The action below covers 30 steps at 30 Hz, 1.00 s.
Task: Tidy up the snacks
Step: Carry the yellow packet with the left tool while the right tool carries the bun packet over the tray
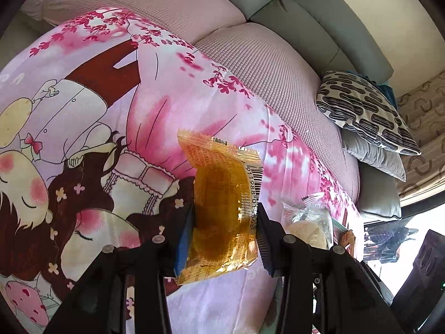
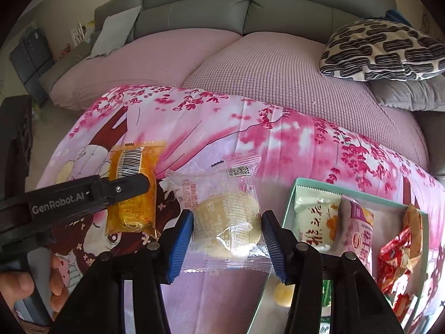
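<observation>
Left hand-held gripper [image 1: 225, 239] clamped across orange snack packet [image 1: 222, 203], lifted off cartoon-print blanket [image 1: 111, 97].

Right hand-held gripper [image 2: 228, 239] pinching clear-wrapped pastry [image 2: 225, 217] mid-body, just beside teal box [image 2: 289, 211] at blanket's right end.

I judge both bound for box with other snacks.

Grey sofa [image 2: 250, 8], patterned cushion [image 2: 383, 50], perhaps daylit.

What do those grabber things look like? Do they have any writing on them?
Both are black plastic claws with two fingers each. The left gripper and the right gripper have ridged blue pads inside the fingers and small round silver bolts at the joints. White letters on the left one's side say GenRobot.AI.
</observation>
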{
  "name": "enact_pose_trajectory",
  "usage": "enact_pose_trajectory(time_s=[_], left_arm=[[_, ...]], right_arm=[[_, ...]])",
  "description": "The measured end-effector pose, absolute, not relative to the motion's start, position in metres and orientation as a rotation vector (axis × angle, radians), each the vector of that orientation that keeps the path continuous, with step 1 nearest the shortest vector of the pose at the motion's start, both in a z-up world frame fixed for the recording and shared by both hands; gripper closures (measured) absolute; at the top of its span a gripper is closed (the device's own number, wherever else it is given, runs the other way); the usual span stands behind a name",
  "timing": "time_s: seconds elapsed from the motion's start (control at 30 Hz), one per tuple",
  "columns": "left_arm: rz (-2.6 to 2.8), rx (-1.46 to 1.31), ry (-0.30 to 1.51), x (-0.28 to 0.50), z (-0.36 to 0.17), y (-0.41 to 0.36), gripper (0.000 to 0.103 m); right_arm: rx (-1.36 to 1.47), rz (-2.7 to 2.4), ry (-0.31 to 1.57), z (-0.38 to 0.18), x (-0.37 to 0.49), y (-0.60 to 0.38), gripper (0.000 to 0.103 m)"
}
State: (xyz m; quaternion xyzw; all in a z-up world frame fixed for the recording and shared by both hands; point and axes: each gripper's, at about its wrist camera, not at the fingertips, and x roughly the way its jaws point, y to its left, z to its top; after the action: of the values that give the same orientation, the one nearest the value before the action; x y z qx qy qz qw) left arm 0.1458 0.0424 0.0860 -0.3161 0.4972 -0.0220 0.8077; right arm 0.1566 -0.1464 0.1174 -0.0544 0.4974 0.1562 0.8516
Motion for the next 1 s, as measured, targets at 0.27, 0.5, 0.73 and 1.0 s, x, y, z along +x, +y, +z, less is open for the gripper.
enact_pose_trajectory(time_s=[0.27, 0.5, 0.73, 1.0], left_arm=[[-0.107, -0.664, 1.027, 0.121, 0.104, 0.02, 0.059], [-0.243, -0.557, 1.016, 0.117, 0.126, -0.038, 0.059], [-0.465, -0.402, 1.093, 0.111, 0.123, -0.136, 0.059], [-0.524, -0.323, 1.14, 0.115, 0.11, -0.189, 0.059]], right_arm=[[0.001, 0.252, 1.015, 0.125, 0.097, -0.188, 0.049], [0.09, 0.111, 0.973, 0.134, 0.066, -0.255, 0.049], [0.148, -0.127, 1.001, 0.124, 0.062, -0.334, 0.049], [0.186, -0.221, 1.042, 0.11, 0.058, -0.375, 0.048]])
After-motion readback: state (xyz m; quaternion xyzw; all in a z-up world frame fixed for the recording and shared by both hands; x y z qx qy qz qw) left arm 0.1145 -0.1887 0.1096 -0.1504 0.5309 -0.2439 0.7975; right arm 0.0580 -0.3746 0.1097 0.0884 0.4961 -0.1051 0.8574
